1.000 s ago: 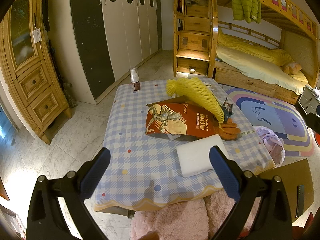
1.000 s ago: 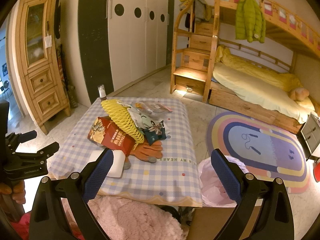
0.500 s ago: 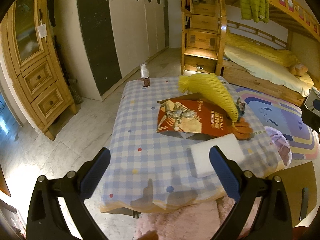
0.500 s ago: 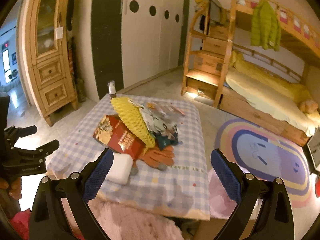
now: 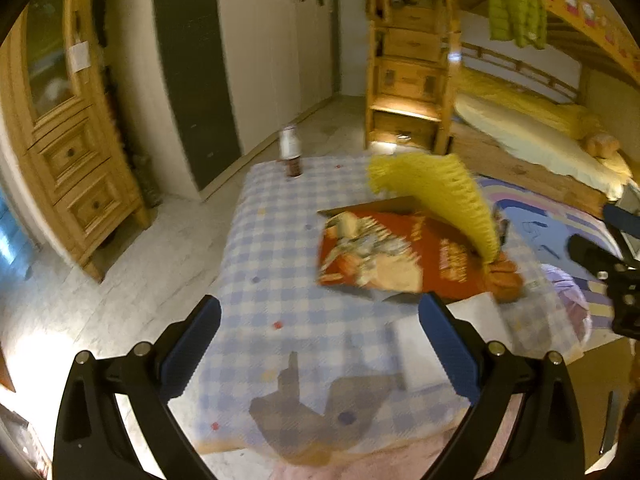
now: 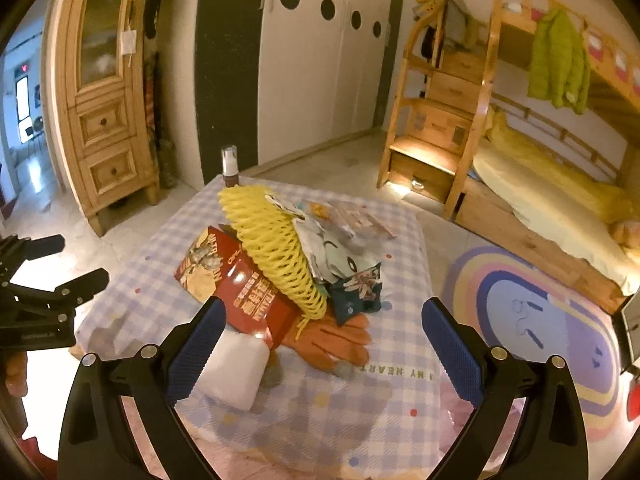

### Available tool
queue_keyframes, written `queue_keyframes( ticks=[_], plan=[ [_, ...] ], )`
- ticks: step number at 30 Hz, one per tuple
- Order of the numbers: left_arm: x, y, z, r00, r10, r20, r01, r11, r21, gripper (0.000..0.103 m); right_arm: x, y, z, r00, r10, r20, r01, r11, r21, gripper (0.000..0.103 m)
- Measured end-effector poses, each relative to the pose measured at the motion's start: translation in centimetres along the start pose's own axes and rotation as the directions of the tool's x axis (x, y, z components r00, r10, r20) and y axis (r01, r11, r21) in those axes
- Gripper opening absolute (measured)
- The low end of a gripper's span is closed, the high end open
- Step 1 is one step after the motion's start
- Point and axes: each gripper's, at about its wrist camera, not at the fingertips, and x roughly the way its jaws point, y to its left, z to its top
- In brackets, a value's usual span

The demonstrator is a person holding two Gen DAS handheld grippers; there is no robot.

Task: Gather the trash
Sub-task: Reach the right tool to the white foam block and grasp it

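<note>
Your left gripper (image 5: 320,344) and right gripper (image 6: 324,344) both hang released, jaws spread wide, above the blue-checked tablecloth (image 6: 400,280). On it, a yellow foam fruit net (image 6: 272,252) lies over a red printed snack bag (image 6: 236,284), beside an orange glove (image 6: 336,340).

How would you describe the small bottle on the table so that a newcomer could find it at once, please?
Start at the checked tablecloth and look to its far edge, toward the dark wardrobe panel. The small bottle stands upright there, apart from the trash pile: brown body, white cap, the only standing item.
</note>
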Motion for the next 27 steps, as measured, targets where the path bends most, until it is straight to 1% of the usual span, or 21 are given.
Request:
queue_keyframes(
  ticks=[6,8,9,10,11,13,16,19,22,23,25,27],
  plan=[
    [1.4,-3.7,2.0,0.994,-0.102,0.032,0.100,0.993,0.063,0.096,1.4,-2.4,-0.6,1.000,-0.018,-0.020,0.018,1.000,0.010,0.092],
    [2.0,-4.8,2.6,0.993,-0.118,0.030,0.115,0.990,0.076,0.096,1.7,-3.3,-0.7,0.999,-0.025,-0.021,0.026,0.999,0.024,0.091],
    [2.3,-5.4,2.8,0.992,-0.120,0.029,0.117,0.990,0.082,0.096,1.8,-3.7,-0.8,0.999,-0.028,-0.023,0.029,0.999,0.031,0.089],
    [2.5,-5.9,2.9,0.992,-0.123,0.029,0.120,0.989,0.092,0.096,1.9,-4.0,-0.9,0.999,-0.020,-0.025,0.021,0.999,0.041,0.077],
    [2.5,-6.3,2.9,0.992,-0.123,0.029,0.120,0.987,0.103,0.096,1.9,-4.2,-1.1,0.999,-0.010,-0.031,0.012,0.999,0.051,0.072],
    [2.6,-6.6,2.5,0.993,-0.112,0.027,0.108,0.987,0.120,0.096,2.0,-4.4,-1.6,0.999,0.022,-0.047,-0.019,0.998,0.059,0.071],
    [2.7,-5.9,1.3,0.997,-0.082,0.006,0.080,0.990,0.113,0.096,1.8,-3.4,-2.8,0.994,0.091,-0.064,-0.088,0.995,0.041,0.071],
    [2.7,-3.9,0.0,0.999,-0.041,-0.012,0.042,0.997,0.069,0.096,1.5,-1.1,-3.7,0.983,0.167,-0.075,-0.167,0.986,0.004,0.071],
    [2.6,-1.7,-0.9,0.999,-0.020,-0.030,0.021,1.000,0.011,0.096,1.5,1.5,-4.9,0.967,0.228,-0.110,-0.235,0.970,-0.053,0.071],
    [2.5,-1.1,-1.1,0.999,-0.014,-0.031,0.014,1.000,-0.001,0.096,1.6,2.4,-5.2,0.961,0.246,-0.125,-0.256,0.964,-0.073,0.069],
    [2.2,-0.3,-1.4,1.000,0.003,-0.025,-0.003,1.000,-0.010,0.096,1.9,3.8,-5.7,0.951,0.271,-0.149,-0.287,0.953,-0.095,0.058],
    [1.8,0.2,-1.6,1.000,0.010,-0.015,-0.010,1.000,-0.017,0.096,2.5,4.7,-6.1,0.946,0.280,-0.165,-0.300,0.947,-0.113,0.057]
  ],
)
